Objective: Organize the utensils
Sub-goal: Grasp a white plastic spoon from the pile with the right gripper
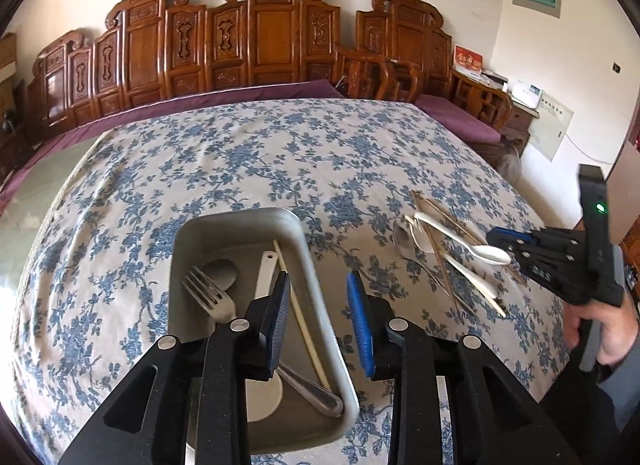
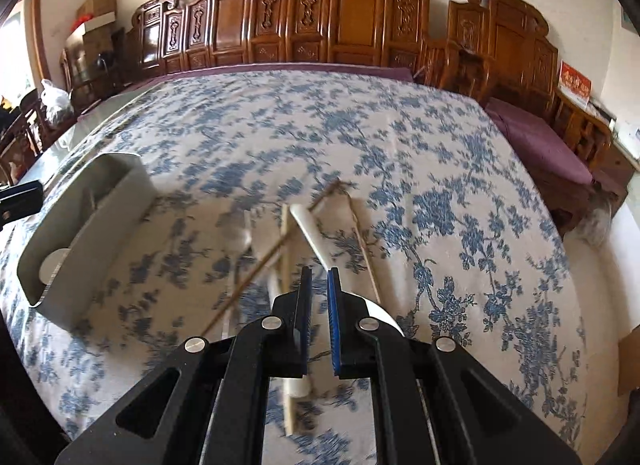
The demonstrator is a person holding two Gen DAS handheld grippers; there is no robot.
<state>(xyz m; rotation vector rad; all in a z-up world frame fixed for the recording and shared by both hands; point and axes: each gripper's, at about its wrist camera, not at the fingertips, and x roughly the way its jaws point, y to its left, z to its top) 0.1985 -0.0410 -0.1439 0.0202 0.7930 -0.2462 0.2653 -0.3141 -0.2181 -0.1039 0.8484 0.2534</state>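
A grey metal tray (image 1: 304,241) lies on the blue-flowered tablecloth and holds a metal fork (image 1: 210,297), a metal spoon (image 1: 222,275), a white spoon and a pale chopstick (image 1: 304,325). My left gripper (image 1: 320,301) hovers open and empty over the tray's right rim. To the right lies a pile of white spoons (image 1: 484,251), a metal spoon and chopsticks (image 1: 444,273). My right gripper (image 2: 320,297) is nearly closed around the handle of a white spoon (image 2: 310,229) in that pile. The tray also shows in the right wrist view (image 2: 96,225).
A carved wooden bench with purple cushions (image 1: 256,49) runs behind the table. The table's right edge (image 1: 532,201) is near the utensil pile. The tablecloth stretches bare toward the back (image 2: 320,125).
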